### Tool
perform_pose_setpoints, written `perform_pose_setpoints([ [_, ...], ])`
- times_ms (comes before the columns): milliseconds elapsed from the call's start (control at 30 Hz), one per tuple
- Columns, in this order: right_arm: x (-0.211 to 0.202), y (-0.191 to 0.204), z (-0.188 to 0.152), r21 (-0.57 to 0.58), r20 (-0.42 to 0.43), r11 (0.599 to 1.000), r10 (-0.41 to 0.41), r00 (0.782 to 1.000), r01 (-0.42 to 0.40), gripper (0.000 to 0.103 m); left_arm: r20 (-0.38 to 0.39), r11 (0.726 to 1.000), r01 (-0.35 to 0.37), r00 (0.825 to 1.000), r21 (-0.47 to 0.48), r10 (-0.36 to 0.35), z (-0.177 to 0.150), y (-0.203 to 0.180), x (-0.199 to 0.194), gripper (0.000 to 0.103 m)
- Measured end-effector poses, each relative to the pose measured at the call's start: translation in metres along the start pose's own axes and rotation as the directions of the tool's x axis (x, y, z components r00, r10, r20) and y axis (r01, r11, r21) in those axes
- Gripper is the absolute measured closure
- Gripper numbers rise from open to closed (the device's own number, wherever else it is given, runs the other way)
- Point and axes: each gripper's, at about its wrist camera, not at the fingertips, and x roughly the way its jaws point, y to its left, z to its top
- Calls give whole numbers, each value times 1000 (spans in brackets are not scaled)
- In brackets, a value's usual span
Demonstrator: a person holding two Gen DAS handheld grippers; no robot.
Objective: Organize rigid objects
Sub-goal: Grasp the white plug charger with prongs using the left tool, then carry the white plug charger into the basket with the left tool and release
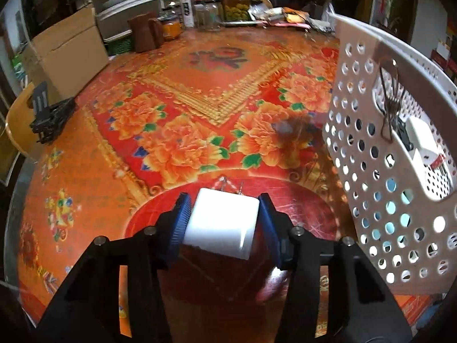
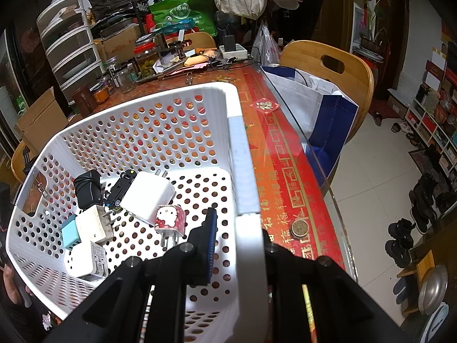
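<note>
My left gripper point(image 1: 224, 223) is shut on a white charger block point(image 1: 221, 224) with metal prongs pointing forward, held above the red floral tablecloth point(image 1: 200, 108), left of the white perforated basket point(image 1: 368, 154). My right gripper point(image 2: 240, 243) is shut on the basket's right wall point(image 2: 242, 177), one finger inside and one outside. Inside the basket lie several chargers: a large white one point(image 2: 148, 194), a Hello Kitty one point(image 2: 170, 218), a light blue one point(image 2: 68, 233), a black adapter point(image 2: 87, 190) and others.
A black clamp-like object point(image 1: 50, 117) lies at the table's left edge beside a cardboard box point(image 1: 68, 54). Jars and clutter point(image 1: 234, 3) line the far edge. A coin point(image 2: 299, 227) sits on the table right of the basket. A wooden chair point(image 2: 328, 65) holds a blue-white bag.
</note>
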Motion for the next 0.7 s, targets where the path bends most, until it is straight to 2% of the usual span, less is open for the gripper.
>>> perform_pose_setpoints([
  [67, 0, 0, 0, -1, -2, 1000, -1, 1000, 1, 87, 37, 999, -34, 999, -11, 34, 2, 5, -11, 59],
  [100, 0, 0, 0, -2, -2, 1000, -1, 1000, 1, 87, 58, 997, -74, 996, -6, 74, 4, 7, -16, 59],
  [167, 0, 0, 0, -3, -2, 1000, 0, 1000, 0, 87, 98, 989, -149, 984, -12, 149, 10, 11, -27, 59],
  [233, 0, 0, 0, -2, -2, 1000, 0, 1000, 0, 87, 109, 982, -184, 976, -27, 186, 18, 17, -33, 59],
  [467, 0, 0, 0, -3, -2, 1000, -1, 1000, 1, 87, 128, 975, -212, 967, -61, 219, 38, 31, -48, 60],
  [700, 0, 0, 0, -6, -3, 1000, -1, 1000, 1, 87, 186, 981, -192, 963, -37, 195, 58, 13, -77, 60],
])
